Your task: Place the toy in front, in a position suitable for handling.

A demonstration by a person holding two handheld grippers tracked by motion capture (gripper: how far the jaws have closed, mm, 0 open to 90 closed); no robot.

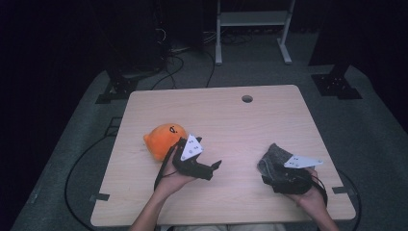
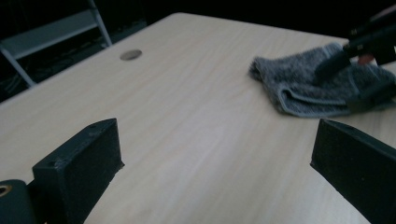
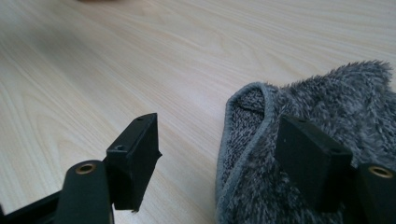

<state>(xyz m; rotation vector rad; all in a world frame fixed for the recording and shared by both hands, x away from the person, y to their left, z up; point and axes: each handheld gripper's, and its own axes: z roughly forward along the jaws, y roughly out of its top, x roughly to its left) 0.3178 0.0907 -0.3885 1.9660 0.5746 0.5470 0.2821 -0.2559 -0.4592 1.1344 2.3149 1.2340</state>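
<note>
Evidently, the right gripper (image 3: 217, 154), jaws wide with one over the grey cloth (image 3: 322, 126) on the table (image 1: 231, 125), needed to straddle the hem before closing; the left gripper (image 2: 217, 158) stood open and empty.

Orange plush toy (image 1: 163, 139) rests on the worktop (image 1: 226, 120), left of centre. A round hole (image 1: 247, 98) sits near the far edge. White metal frame (image 1: 252, 19) stands beyond.
</note>
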